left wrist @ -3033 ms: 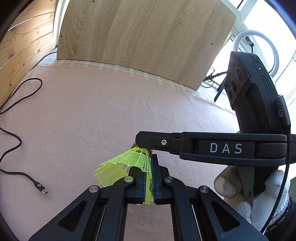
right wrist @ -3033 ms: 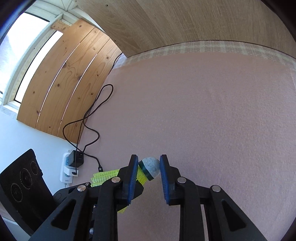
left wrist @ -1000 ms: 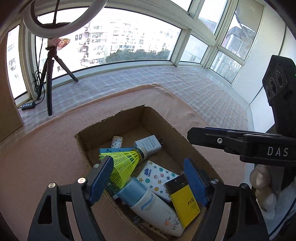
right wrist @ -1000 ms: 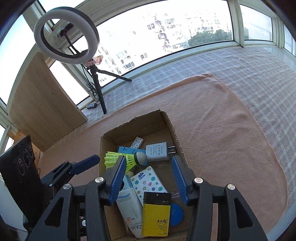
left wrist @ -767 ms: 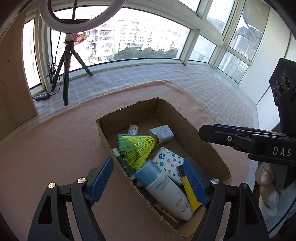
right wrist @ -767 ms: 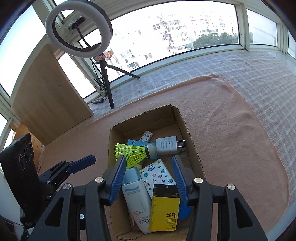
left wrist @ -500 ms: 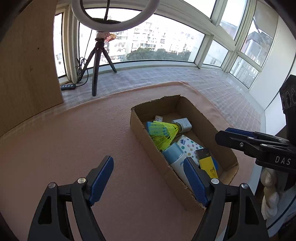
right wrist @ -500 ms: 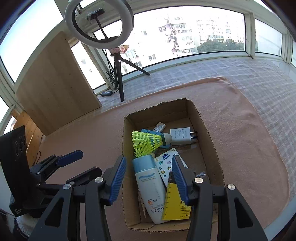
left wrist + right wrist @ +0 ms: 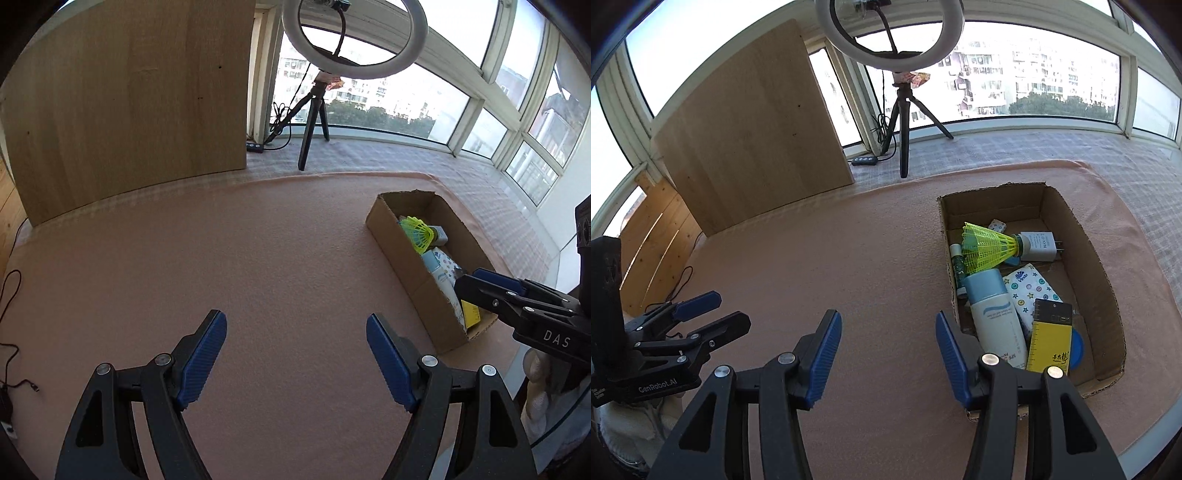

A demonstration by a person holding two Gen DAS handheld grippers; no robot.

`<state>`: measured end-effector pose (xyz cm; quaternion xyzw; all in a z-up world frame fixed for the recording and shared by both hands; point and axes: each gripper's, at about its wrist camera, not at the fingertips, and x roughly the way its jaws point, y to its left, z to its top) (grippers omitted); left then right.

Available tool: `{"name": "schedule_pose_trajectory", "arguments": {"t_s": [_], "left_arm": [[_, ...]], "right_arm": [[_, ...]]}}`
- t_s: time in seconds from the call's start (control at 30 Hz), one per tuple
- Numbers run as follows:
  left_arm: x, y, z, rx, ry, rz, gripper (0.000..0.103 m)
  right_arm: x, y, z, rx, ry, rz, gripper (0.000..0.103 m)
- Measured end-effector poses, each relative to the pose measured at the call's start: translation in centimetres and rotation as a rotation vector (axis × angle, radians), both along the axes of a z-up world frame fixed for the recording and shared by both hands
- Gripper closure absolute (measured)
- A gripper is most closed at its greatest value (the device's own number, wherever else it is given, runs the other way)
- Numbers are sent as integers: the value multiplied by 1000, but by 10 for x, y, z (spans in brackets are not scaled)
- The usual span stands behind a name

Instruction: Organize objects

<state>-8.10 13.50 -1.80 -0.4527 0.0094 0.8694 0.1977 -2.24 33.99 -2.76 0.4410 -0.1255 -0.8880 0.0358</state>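
1. The yellow-green shuttlecock (image 9: 988, 248) lies on its side in the cardboard box (image 9: 1102, 291), its cork end touching a white charger plug (image 9: 1038, 246) and its skirt against the box's left wall.
2. Packed beside it are a white lotion bottle (image 9: 995, 319), a star-patterned tissue pack (image 9: 1030, 291) and a yellow carton (image 9: 1051, 341).
3. The box sits on the pink blanket (image 9: 229, 266), near its right edge.
4. The right gripper (image 9: 888, 356) hangs released and empty, its right finger just beside the box's near left corner.
5. The left gripper (image 9: 295, 363), jaws spread and empty, hovers over bare blanket, well apart from the box.

Sunlit bay windows (image 9: 1034, 74), pink blanket (image 9: 258, 258), ring light (image 9: 354, 40)
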Motion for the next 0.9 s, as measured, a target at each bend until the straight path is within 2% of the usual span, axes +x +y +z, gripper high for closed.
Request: {"name": "schedule_pose_trajectory", "arguments": {"t_s": [0.23, 0.47, 0.67, 0.9], "left_arm": [[20, -67, 1, -12, 12, 151, 20], [40, -116, -7, -48, 0, 231, 20], [52, -140, -10, -58, -1, 268, 20], [55, -147, -10, -59, 4, 278, 20]], "right_arm": [[7, -53, -4, 48, 9, 51, 54], [16, -100, -1, 100, 31, 113, 54], [21, -128, 2, 112, 45, 142, 53], [22, -146, 2, 116, 51, 144, 53]]}}
